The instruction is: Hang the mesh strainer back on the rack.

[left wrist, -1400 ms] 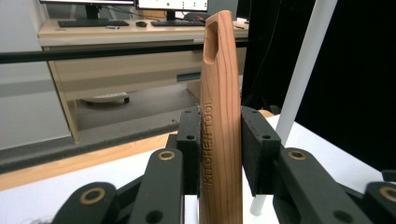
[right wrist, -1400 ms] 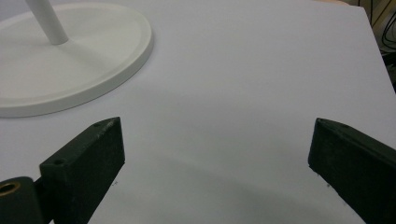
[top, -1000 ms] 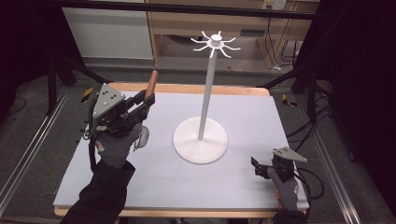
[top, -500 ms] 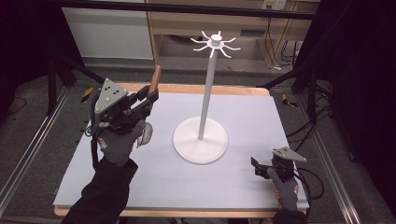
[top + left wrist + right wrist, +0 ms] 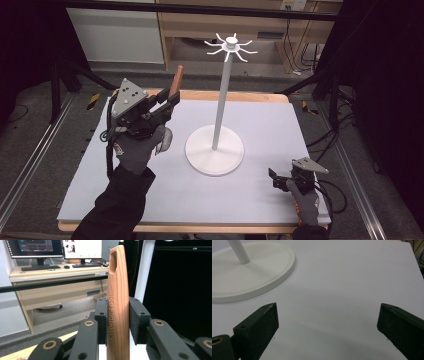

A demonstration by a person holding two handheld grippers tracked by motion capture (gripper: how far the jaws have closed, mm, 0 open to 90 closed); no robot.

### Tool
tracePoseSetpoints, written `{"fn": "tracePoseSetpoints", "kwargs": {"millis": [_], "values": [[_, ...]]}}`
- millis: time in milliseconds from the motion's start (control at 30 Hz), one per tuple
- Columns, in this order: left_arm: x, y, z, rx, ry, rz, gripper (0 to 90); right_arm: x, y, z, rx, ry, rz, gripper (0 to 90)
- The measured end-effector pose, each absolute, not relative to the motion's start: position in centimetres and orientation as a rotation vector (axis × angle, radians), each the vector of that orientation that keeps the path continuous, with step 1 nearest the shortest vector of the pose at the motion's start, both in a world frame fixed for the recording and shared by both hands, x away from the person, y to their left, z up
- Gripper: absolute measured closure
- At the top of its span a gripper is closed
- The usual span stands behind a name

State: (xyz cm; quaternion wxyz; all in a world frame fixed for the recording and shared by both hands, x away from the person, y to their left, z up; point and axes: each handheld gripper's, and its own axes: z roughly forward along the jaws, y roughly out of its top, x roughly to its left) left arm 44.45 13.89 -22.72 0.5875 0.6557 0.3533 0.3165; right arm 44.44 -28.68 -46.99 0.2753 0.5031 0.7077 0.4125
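A wooden kitchen tool [image 5: 175, 81] stands nearly upright, and my left gripper [image 5: 169, 102] is shut on its shaft above the table's left side. In the left gripper view the tool [image 5: 117, 290] reads "KITCHEN TOOL" and has a slot hole near its top, with both pads pressed on it [image 5: 117, 312]. The white stand [image 5: 215, 155] has a round base, a thin pole and several hooks at its top [image 5: 231, 46], to the right of the tool. My right gripper [image 5: 276, 181] rests open near the front right, with nothing between its jaws [image 5: 328, 315].
A pale mat [image 5: 270, 120] covers the wooden table. The stand's base [image 5: 249, 277] lies just ahead and left of the right gripper. A black bar [image 5: 50, 283] and a desk with monitors [image 5: 37, 270] lie beyond the table. Metal rails [image 5: 30, 165] run along both sides.
My left gripper has lifted the wooden tool a little and carried it to the right, toward the stand. The right gripper has stayed where it was.
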Motion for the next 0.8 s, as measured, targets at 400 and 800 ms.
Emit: {"fn": "tracePoseSetpoints", "kwargs": {"millis": [400,800], "values": [[45.0,12.8,-21.6,1.522,0.815,0.743,70.4,44.4,-28.7,-47.0,1.353,1.902,1.113,4.1],[45.2,12.1,-20.7,1.518,0.799,0.747,70.4,44.5,-28.7,-47.0,1.354,1.903,1.113,4.1]]}}
